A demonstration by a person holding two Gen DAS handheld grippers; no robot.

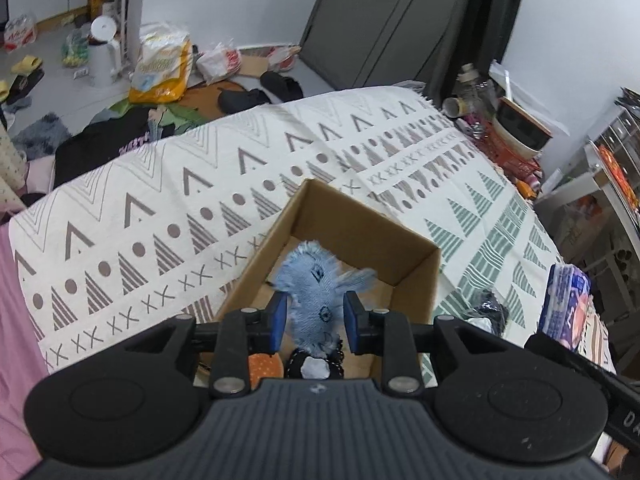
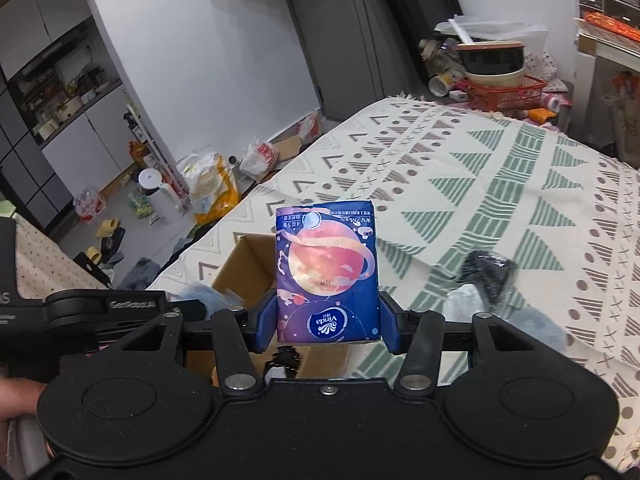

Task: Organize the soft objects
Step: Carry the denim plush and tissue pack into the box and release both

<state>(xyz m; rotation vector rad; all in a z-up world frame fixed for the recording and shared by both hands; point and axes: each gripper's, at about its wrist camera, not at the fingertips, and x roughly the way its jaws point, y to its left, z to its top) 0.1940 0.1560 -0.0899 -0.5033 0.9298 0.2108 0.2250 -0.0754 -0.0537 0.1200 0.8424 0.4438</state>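
Note:
An open cardboard box (image 1: 416,276) stands on the patterned bedspread (image 1: 160,216). My left gripper (image 1: 316,322) hangs over the box, shut on a blue frayed denim soft toy (image 1: 316,288) that sticks up between the blue pads. Below it in the box lie an orange dotted soft item (image 1: 266,366) and a black-and-white one (image 1: 316,368). My right gripper (image 2: 326,320) is shut on a blue Vinda tissue pack (image 2: 326,276), held upright just right of the box (image 2: 248,264). The tissue pack (image 1: 564,304) also shows at the right edge of the left wrist view.
A black item in clear plastic (image 2: 486,272) and a grey fuzzy item (image 2: 536,324) lie on the bedspread right of the box. A red basket with bowls (image 2: 504,92) sits past the far end of the bed. Bags, slippers and clothes (image 1: 160,68) litter the floor on the left.

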